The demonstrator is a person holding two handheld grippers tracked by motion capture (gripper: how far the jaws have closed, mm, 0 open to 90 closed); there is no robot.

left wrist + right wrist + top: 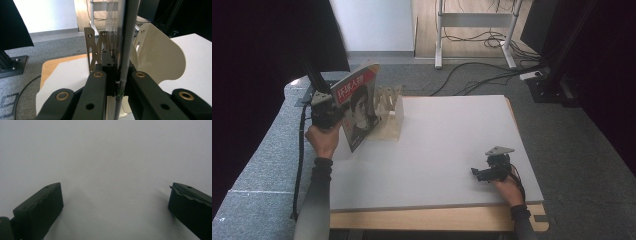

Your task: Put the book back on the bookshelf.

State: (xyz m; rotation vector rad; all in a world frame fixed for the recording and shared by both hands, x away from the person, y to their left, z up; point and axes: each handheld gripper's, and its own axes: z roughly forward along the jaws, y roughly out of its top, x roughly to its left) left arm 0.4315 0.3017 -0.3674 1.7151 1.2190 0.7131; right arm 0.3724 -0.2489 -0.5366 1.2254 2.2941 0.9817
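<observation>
On white table point(452, 150), cables point(472, 65) cross grey carpet point(582, 135).

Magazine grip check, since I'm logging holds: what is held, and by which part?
The left gripper clamps the magazine upright by its edge, beside the wooden rack. The right gripper is open, holding nothing.

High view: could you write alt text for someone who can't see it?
A person's left tongs hold a magazine upright beside a wooden rack on a white table. The right tongs rest open near the front right corner.
</observation>
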